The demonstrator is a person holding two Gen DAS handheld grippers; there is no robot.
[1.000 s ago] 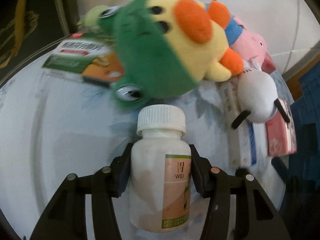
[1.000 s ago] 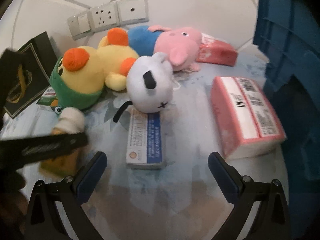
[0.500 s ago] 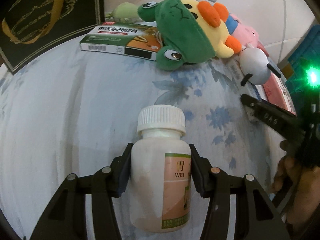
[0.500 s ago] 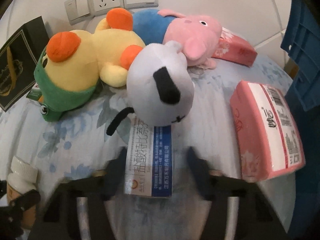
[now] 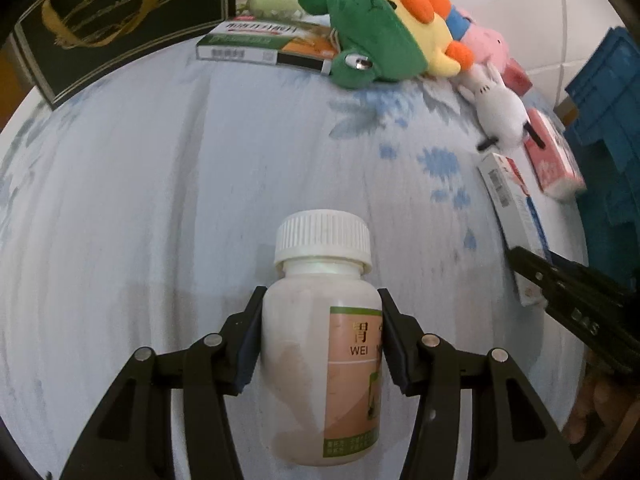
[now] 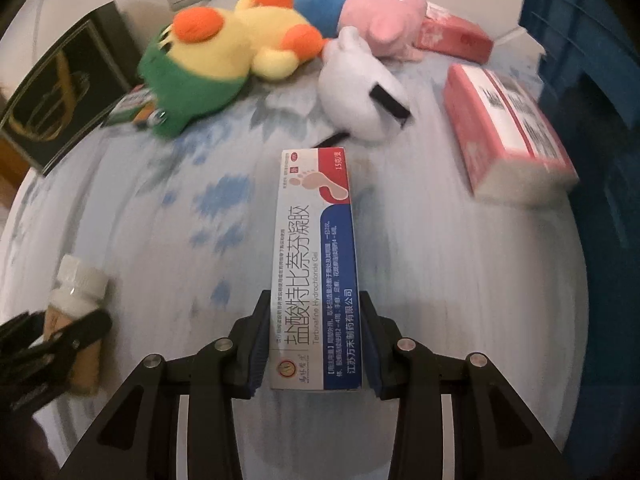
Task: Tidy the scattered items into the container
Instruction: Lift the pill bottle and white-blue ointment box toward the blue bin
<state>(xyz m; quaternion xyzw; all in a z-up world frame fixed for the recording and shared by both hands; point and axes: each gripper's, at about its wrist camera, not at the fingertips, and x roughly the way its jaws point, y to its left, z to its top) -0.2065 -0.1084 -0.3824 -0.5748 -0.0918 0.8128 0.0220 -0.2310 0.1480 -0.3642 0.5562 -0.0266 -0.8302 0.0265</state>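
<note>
My left gripper [image 5: 320,340] is shut on a white pill bottle [image 5: 320,360] with a ribbed cap, held above the blue floral tablecloth; the bottle also shows in the right wrist view [image 6: 76,312]. My right gripper [image 6: 314,344] is shut on the near end of a long white-and-blue gel box [image 6: 314,264], which also shows in the left wrist view [image 5: 510,216]. The blue crate [image 5: 604,128] stands at the right edge, also in the right wrist view [image 6: 592,80].
At the back lie a green-and-yellow duck plush [image 6: 212,60], a pink pig plush [image 6: 376,16], a white plush [image 6: 360,92], two pink tissue packs [image 6: 504,136], a green medicine box [image 5: 264,40] and a black gift box [image 5: 100,20].
My right gripper has closed on the gel box and drawn it clear of the white plush. My left gripper has pulled back from the toys with the bottle.
</note>
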